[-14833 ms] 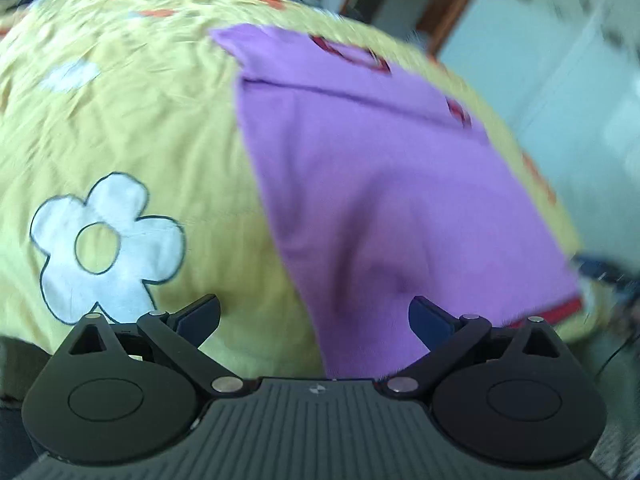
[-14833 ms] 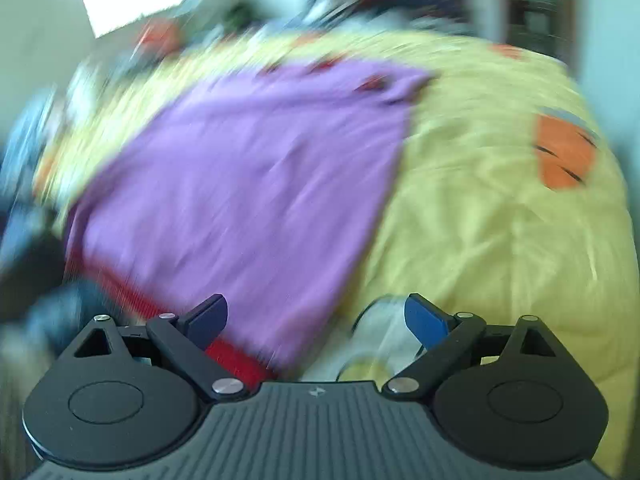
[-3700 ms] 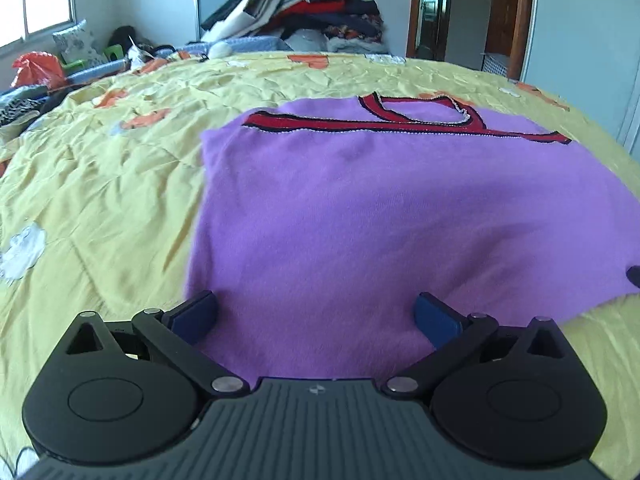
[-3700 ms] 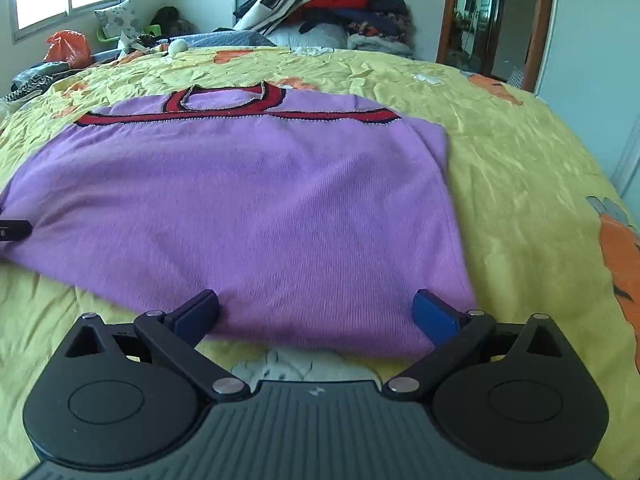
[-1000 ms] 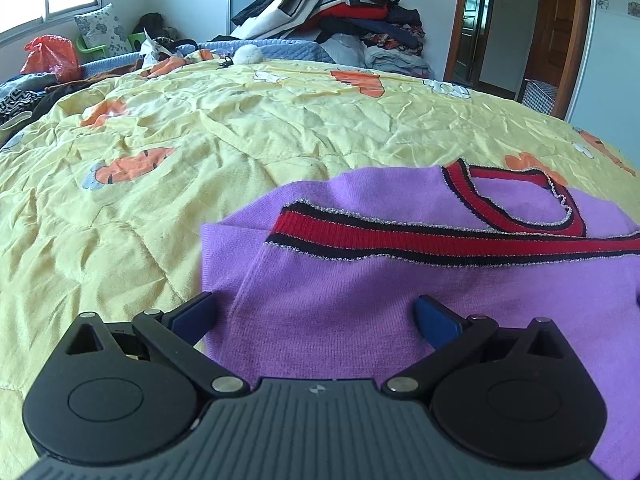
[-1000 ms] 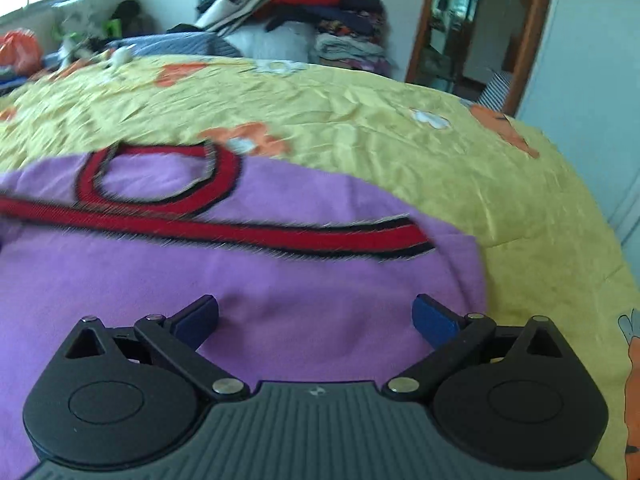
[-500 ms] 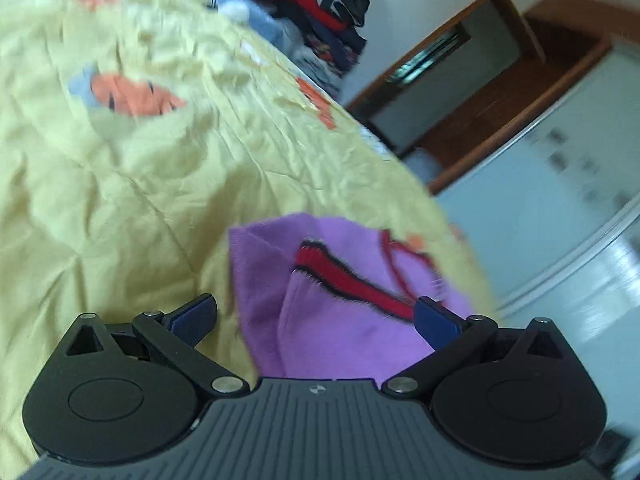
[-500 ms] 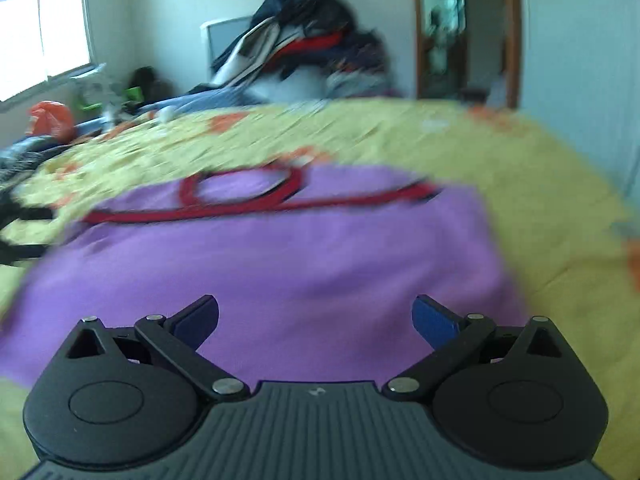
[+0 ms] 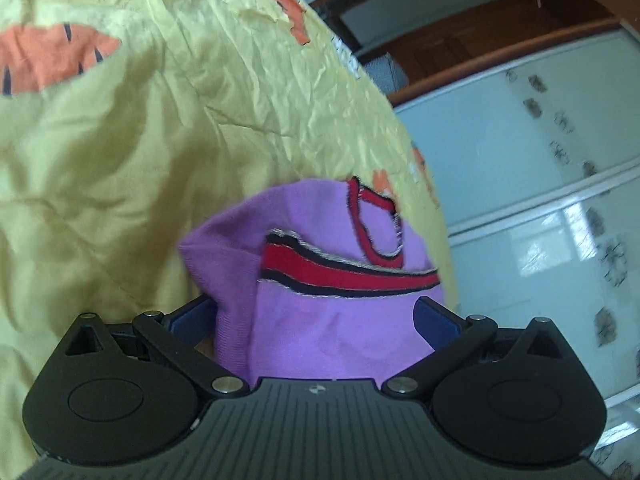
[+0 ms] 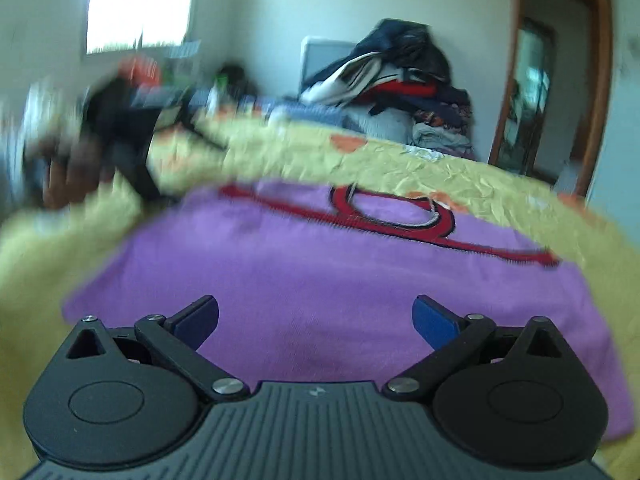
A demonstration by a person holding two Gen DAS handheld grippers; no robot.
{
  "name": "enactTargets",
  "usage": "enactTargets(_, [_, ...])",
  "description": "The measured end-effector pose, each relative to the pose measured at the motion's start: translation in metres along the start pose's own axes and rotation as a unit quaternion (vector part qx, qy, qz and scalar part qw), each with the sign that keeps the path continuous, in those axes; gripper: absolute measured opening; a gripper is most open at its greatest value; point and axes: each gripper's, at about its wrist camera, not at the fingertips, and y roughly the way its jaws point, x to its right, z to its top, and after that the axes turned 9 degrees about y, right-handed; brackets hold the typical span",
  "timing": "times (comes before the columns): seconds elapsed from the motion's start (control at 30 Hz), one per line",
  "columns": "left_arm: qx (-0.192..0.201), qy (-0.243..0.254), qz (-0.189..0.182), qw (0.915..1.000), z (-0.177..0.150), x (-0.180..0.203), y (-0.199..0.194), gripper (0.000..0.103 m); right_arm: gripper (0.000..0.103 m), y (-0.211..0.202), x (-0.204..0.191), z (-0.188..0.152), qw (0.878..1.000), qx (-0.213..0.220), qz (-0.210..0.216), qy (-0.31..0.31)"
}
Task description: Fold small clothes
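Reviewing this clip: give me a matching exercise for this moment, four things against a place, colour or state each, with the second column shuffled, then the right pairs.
Things:
1. purple garment
2. bedspread
3. right gripper
4. pile of clothes

Descriptions:
A. yellow with orange patches
B. heaped at the far end of the bed, by the wall
C. open, above purple cloth
D. trimmed with a red and black band

Pairs: 1-D, 2-A, 3-C, 4-B
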Motion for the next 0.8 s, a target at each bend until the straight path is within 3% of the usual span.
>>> enactTargets(0.03, [-0.006,0.005,0.003,1.0,0.001,0.0,0.001,0.103,0.103,-0.002,-0.011,-0.001,1.0,0.007,-0.007,-0.021])
enactTargets(0.1, [-0.014,0.014,0.008,0.9998,0.003,0.003,0.005,0.103,0.103,-0.003,-0.025,-0.002,0.998,-0.014,0.045,-0.035])
enactTargets(0.2, [-0.02,0.021,0.021,0.9993,0.005,0.013,0.016,0.101,0.103,-0.004,-0.036,-0.004,0.992,-0.025,0.12,0.009])
enactTargets(0.27, [-0.023,0.029,0.031,0.9988,0.007,0.019,0.022,0.094,0.103,0.0,-0.049,-0.003,0.989,-0.046,0.143,0.005])
enactTargets(0.3, [-0.026,0.033,0.038,0.9984,0.009,0.021,0.026,0.07,0.103,0.001,-0.055,-0.003,0.986,-0.058,0.154,0.002])
enactTargets(0.33, [-0.033,0.036,0.05,0.9976,0.011,0.021,0.029,0.024,0.103,0.0,-0.059,-0.003,0.985,-0.058,0.162,0.0])
enactTargets(0.37, [-0.041,0.037,0.067,0.9962,0.011,0.021,0.034,0.009,0.103,-0.003,-0.067,-0.005,0.986,-0.051,0.157,-0.008])
enactTargets(0.53, [-0.016,0.022,0.06,0.9978,0.005,0.014,0.032,0.012,0.103,-0.012,-0.109,-0.01,0.983,-0.022,0.113,-0.146])
enactTargets(0.67, [-0.008,0.011,0.053,0.9985,0.0,0.01,0.018,0.012,0.103,-0.002,-0.133,-0.006,0.975,-0.021,0.102,-0.197])
enactTargets(0.73, [-0.007,-0.001,0.048,0.9988,0.0,0.007,0.016,0.012,0.098,0.001,-0.145,-0.007,0.971,-0.016,0.094,-0.22])
enactTargets(0.77, [-0.006,-0.004,0.045,0.999,0.0,0.007,0.016,0.012,0.079,0.003,-0.152,-0.008,0.967,-0.021,0.1,-0.234])
enactTargets(0.8, [-0.006,-0.007,0.045,0.999,0.0,0.006,0.016,0.012,0.05,0.007,-0.158,-0.01,0.963,-0.027,0.097,-0.251])
